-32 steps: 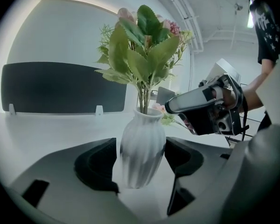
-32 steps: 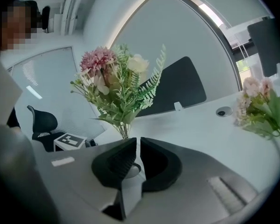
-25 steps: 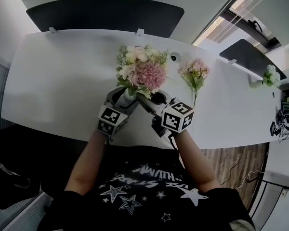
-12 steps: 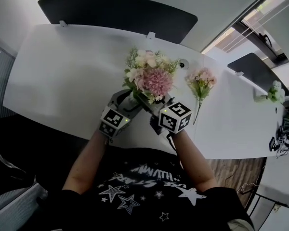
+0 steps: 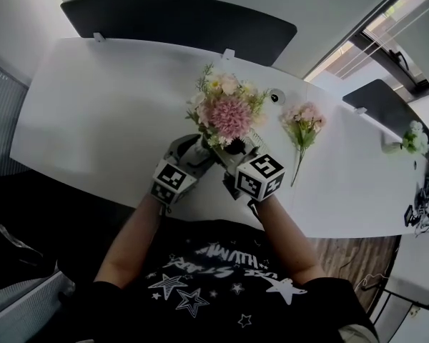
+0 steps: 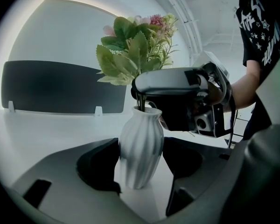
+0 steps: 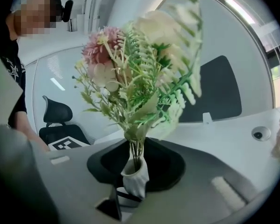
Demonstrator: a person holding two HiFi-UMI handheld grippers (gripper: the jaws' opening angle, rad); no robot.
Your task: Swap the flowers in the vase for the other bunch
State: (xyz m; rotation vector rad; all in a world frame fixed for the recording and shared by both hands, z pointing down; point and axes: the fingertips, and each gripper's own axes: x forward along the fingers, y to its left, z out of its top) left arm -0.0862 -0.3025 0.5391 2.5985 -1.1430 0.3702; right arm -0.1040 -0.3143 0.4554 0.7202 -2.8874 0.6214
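A white ribbed vase (image 6: 141, 148) stands on the white table (image 5: 100, 106) between the jaws of my left gripper (image 6: 141, 164), whose pads touch both of its sides. In it is a bouquet (image 5: 227, 113) of pink and cream flowers with green leaves. My right gripper (image 7: 136, 160) reaches across just above the vase's mouth. Its jaws have just been closing, with the bouquet's stems (image 7: 136, 150) between them, and now pinch those stems. The other bunch (image 5: 302, 123), small and pink, lies flat on the table to the right.
A dark partition panel (image 5: 179, 20) runs along the table's far edge. A small round device (image 5: 275, 96) sits behind the bouquet. More flowers (image 5: 413, 138) stand on a second desk at the far right. An office chair (image 7: 60, 120) is behind me.
My right gripper has shifted a little toward the vase's mouth and its jaws have closed on the stems. The left gripper and the vase have stayed in place.
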